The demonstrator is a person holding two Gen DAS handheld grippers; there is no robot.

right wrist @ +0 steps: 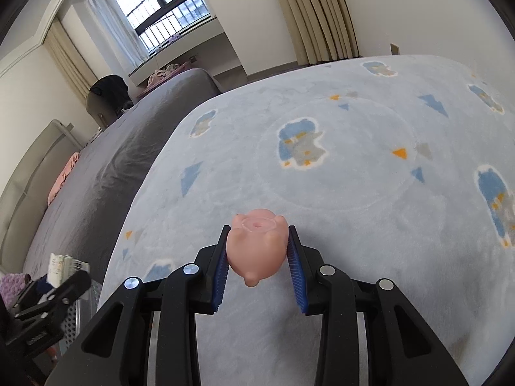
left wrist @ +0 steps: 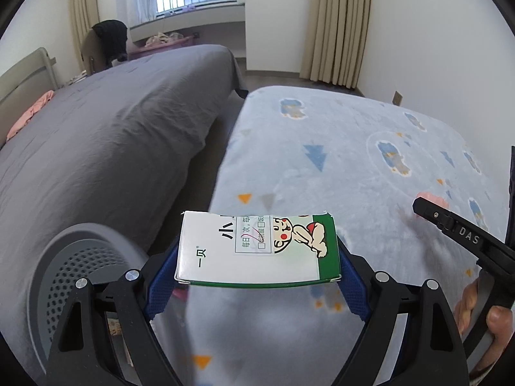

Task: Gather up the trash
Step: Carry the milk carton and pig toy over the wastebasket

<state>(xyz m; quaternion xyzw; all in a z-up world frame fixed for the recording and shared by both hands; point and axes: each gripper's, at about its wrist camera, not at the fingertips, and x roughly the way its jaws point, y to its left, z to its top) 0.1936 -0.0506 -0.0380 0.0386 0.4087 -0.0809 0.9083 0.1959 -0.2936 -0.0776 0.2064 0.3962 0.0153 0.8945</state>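
Blue ribbed pads line the black plastic fingers of the left claw (left wrist: 257,257), which is clenched on a flattened cardboard box (left wrist: 257,249), glossy white with a green edge and a cartoon figure, pinched by its two short ends. Below and left of it stands a grey waste bin (left wrist: 64,276) with a round rim and a wall of small punched holes; what lies inside cannot be told. The right claw (right wrist: 259,251) grips a small pink toy (right wrist: 257,244), smooth, rounded and rubbery, between its own blue pads, above a fluffy pale blue blanket (right wrist: 354,193) printed with triangles and little figures. Beyond lies a bed (left wrist: 112,128) under a creased grey sheet, then pleated beige curtains (left wrist: 338,25).
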